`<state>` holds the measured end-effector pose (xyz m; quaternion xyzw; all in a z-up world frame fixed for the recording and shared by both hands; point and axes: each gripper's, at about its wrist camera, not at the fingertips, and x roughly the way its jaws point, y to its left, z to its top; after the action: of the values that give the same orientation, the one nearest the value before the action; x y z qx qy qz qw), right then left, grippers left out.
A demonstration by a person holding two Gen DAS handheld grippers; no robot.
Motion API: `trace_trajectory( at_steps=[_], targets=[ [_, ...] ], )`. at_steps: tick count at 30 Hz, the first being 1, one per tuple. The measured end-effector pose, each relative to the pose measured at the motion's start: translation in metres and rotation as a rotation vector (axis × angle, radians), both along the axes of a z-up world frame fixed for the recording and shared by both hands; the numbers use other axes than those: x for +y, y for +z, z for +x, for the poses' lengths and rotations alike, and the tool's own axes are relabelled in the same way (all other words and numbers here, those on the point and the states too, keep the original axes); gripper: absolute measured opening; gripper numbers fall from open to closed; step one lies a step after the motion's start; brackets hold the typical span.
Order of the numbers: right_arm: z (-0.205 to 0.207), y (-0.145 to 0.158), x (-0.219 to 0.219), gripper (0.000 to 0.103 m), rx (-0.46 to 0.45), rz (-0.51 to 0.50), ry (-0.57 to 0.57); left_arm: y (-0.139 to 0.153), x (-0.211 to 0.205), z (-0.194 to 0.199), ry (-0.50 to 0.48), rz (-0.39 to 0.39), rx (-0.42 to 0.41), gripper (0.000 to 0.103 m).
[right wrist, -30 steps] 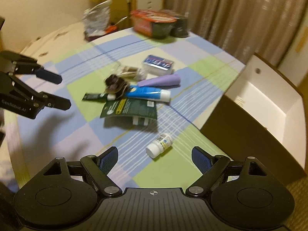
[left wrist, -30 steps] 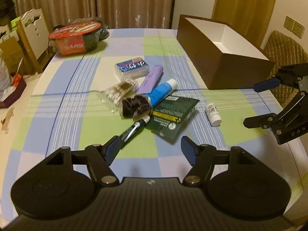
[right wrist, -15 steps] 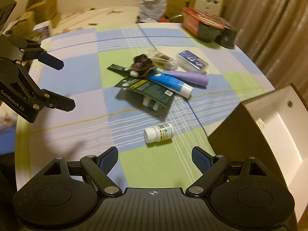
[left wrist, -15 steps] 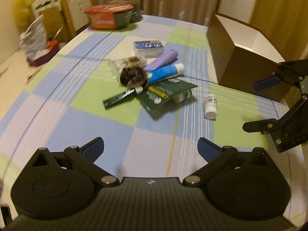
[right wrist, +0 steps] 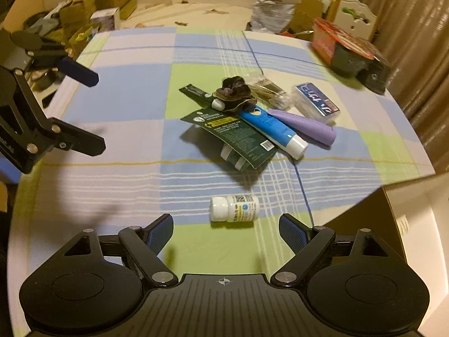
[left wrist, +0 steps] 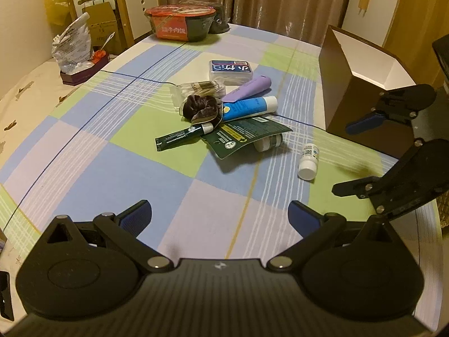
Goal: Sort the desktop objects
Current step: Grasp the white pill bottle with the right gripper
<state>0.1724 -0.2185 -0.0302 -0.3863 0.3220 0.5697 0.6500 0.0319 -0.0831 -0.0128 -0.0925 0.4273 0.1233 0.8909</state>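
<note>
A small white plastic pill bottle (right wrist: 234, 208) lies on its side on the checked blue, green and lilac cloth of the desk (right wrist: 126, 196), just ahead of the right tool (right wrist: 226, 231), whose jaws stand wide apart and empty. Beyond it lies a pile: a dark green card packet (right wrist: 233, 134), a blue tube with a white cap (right wrist: 270, 130), a lilac tube (right wrist: 304, 126) and a dark velvet scrunchie (right wrist: 234, 92). The left tool (left wrist: 219, 214) hangs wide open, holding nothing. A brown open cardboard box (left wrist: 350, 92) stands at the desk's right side.

Perhaps "牛肉饭" on red-lidded bowl (left wrist: 181, 23)
</note>
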Motion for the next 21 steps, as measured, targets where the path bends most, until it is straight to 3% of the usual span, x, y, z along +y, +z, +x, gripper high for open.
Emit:
trace_trajectory(
  at_steps=[5, 6, 7, 8, 18, 19, 21],
  targets=[
    [0.013, -0.012, 0.011, 0.086, 0.018, -0.018, 0.024, -0.007, 0.002, 0.011, 0.001, -0.018, 0.002, 0.102],
    [0.016, -0.015, 0.013, 0.084, 0.021, -0.023, 0.031, -0.009, 0.002, 0.013, 0.0, -0.023, 0.002, 0.102],
    [0.017, -0.017, 0.015, 0.068, 0.022, -0.03, 0.04, -0.01, 0.002, 0.015, -0.001, -0.027, 0.003, 0.102],
    [0.019, -0.02, 0.018, 0.062, 0.021, -0.04, 0.05, -0.012, 0.001, 0.017, -0.002, -0.03, 0.003, 0.102],
    [0.03, -0.034, 0.034, 0.061, 0.046, -0.081, 0.095, -0.02, 0.004, 0.028, 0.001, -0.046, 0.015, 0.102],
    [0.031, -0.035, 0.035, 0.051, 0.051, -0.084, 0.094, -0.021, 0.005, 0.029, 0.002, -0.046, 0.016, 0.102],
    [0.034, -0.036, 0.036, 0.046, 0.067, -0.085, 0.079, -0.021, 0.006, 0.03, 0.004, -0.047, 0.016, 0.102]
  ],
)
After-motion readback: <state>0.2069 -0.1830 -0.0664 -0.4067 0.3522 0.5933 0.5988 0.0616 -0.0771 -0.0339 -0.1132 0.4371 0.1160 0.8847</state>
